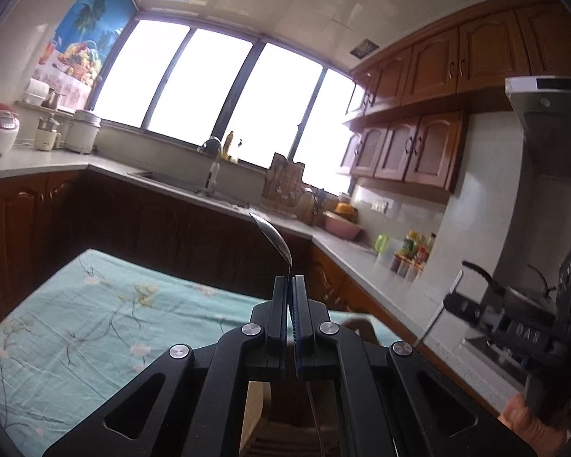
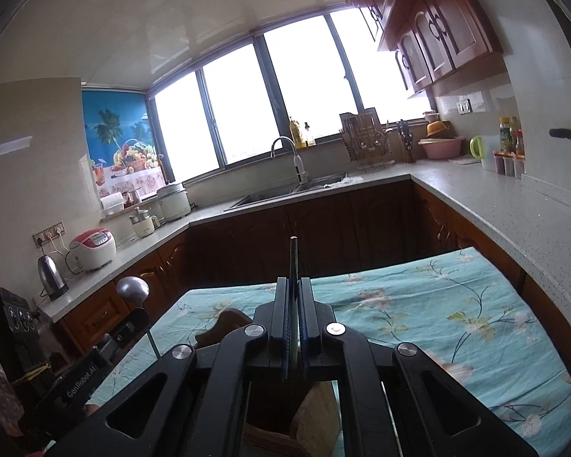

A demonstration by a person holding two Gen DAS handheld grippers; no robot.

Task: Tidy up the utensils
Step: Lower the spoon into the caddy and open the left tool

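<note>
The left gripper (image 1: 290, 280) is seen with its jaws drawn narrow and clamped on a metal spoon (image 1: 272, 238). The spoon is held by its handle, with the bowl raised above the fingertips and tilted to the left in the left wrist view. The lower run of the handle is hidden between the pads and behind the gripper body. From the right wrist view the same spoon (image 2: 132, 290) is seen at the far left, with its rounded bowl uppermost.

The right gripper (image 2: 294, 282) is likewise closed, on a thin, flat utensil (image 2: 294, 262) that stands edge-on between the pads. Only a narrow dark strip with a small pale tip is presented to the camera, so its kind cannot be established; it may be a knife or another handle. Its lower end is cut off below the fingers.

Beneath both grippers a wooden holder (image 2: 316, 411) is partly visible, resting on the table with the teal floral cloth (image 2: 430, 316). Most of it is masked by the gripper frames, and its compartments cannot be made out.

In the left wrist view the right gripper's body (image 1: 533, 327) is recorded at the right edge, with part of a hand (image 1: 529, 424) below it, cropped by the frame. The window panes (image 1: 217, 87) are overexposed and nothing is readable through them.
</note>
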